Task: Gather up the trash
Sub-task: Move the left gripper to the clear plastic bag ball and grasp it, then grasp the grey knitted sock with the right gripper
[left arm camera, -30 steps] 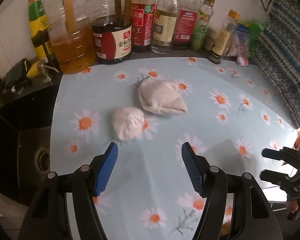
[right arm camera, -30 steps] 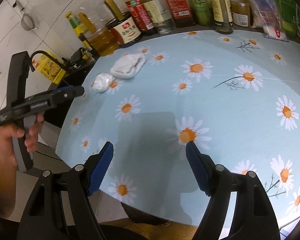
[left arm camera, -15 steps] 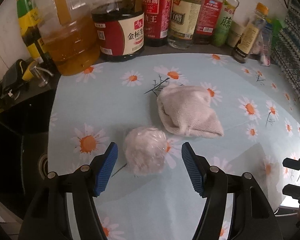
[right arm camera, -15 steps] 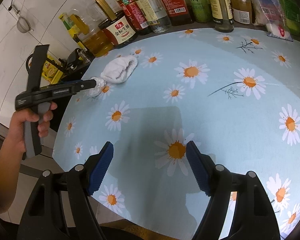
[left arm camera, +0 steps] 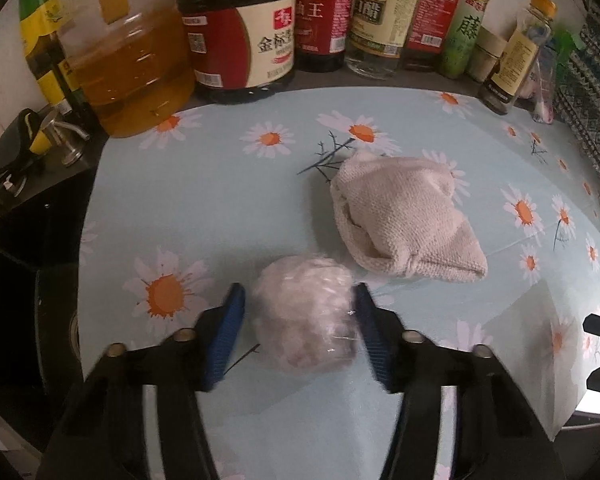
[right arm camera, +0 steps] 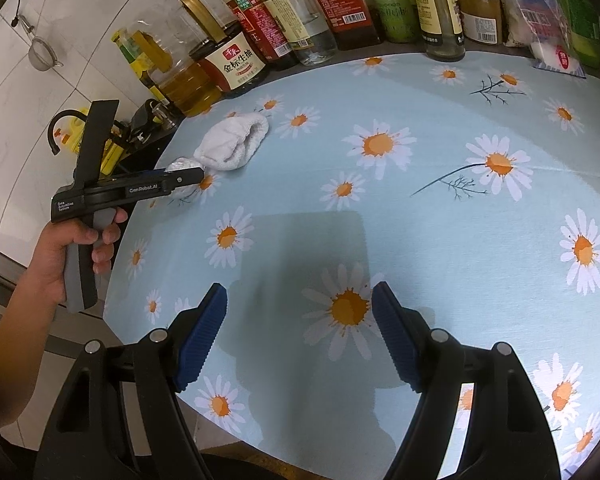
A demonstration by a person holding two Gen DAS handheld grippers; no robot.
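Where legible, "GenRobot.AI" on left gripper (right arm camera: 180, 184)

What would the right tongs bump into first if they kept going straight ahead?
Most likely just the daisy tablecloth. The right tongs are open and empty, tilted down at a bare patch of it, though depth is hard to judge.

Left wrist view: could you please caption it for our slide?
Left gripper closing around a crumpled plastic wad beside a folded cloth.
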